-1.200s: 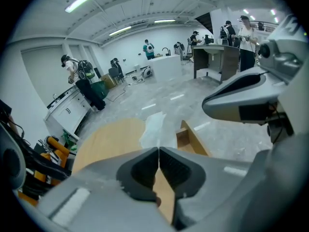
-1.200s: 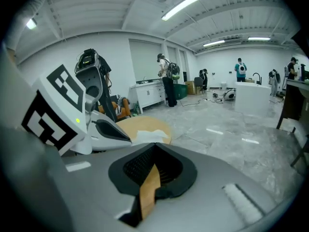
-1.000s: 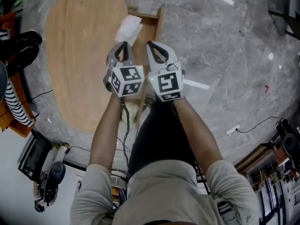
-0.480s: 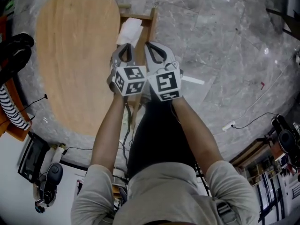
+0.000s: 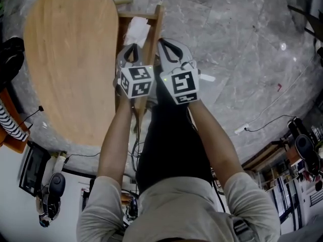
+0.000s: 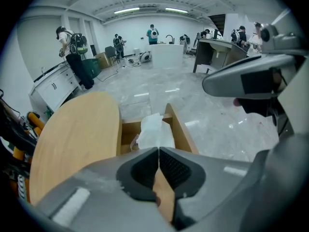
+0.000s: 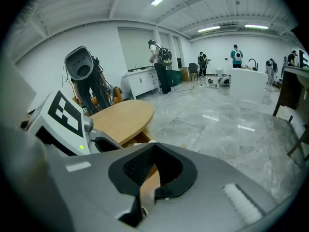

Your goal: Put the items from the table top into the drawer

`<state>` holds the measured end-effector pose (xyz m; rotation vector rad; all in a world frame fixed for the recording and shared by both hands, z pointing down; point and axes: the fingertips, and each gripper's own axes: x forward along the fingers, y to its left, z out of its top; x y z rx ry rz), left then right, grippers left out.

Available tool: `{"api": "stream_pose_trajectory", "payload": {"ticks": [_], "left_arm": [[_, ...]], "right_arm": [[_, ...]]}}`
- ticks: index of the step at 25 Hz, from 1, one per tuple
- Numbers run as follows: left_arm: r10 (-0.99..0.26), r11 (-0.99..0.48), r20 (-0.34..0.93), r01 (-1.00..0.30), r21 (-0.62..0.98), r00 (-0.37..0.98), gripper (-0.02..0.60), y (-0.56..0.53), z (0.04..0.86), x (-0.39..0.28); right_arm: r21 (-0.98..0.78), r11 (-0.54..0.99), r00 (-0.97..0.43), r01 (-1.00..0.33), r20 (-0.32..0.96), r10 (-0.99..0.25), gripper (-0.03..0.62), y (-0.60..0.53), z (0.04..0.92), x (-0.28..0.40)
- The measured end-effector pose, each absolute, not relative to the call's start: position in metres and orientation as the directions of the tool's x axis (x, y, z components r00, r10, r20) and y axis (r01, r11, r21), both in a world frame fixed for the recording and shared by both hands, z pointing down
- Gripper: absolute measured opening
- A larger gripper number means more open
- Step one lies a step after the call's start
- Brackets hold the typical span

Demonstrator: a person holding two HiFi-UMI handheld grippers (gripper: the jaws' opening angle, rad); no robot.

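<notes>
- Left tongs (image 5: 133, 47) (image 6: 158, 151): tips pressed together, nothing between them, poised over the near end of the open drawer (image 5: 157, 26) (image 6: 181, 129).
- Right tongs (image 5: 164, 45) (image 7: 153, 148): tips also together and empty, just beside the left pair at its 3 o'clock.
- White crumpled bundle (image 5: 137, 30) (image 6: 155, 129): lies inside the drawer, at 12 o'clock from the left tongs and 11 o'clock from the right, apart from both.
- Wooden tabletop (image 5: 65, 59) (image 6: 72, 139): at 9 o'clock of the tongs.

Head camera looks steeply down — gripper views (low, close) share its table (image 5: 65, 64) and drawer (image 5: 155, 33)
</notes>
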<state>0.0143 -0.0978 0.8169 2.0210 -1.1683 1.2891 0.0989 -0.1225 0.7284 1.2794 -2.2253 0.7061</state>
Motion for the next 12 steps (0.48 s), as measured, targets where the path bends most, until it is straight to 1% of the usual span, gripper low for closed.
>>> {"api": "stream_pose_trajectory", "payload": {"ticks": [4, 12], "left_arm": [[-0.4, -0.535, 0.889, -0.844, -0.029, 0.224, 0.028, -0.099, 0.826, 0.025], [-0.349, -0.515, 0.88, -0.851, 0.106, 0.321, 0.029, -0.092, 0.851, 0.044]], "right_arm": [[-0.208, 0.432, -0.457, -0.877, 0.634, -0.624, 0.006, -0.124, 0.736, 0.105], [-0.239, 0.42, -0.465, -0.876, 0.653, -0.598, 0.006, -0.12, 0.752, 0.108]]}}
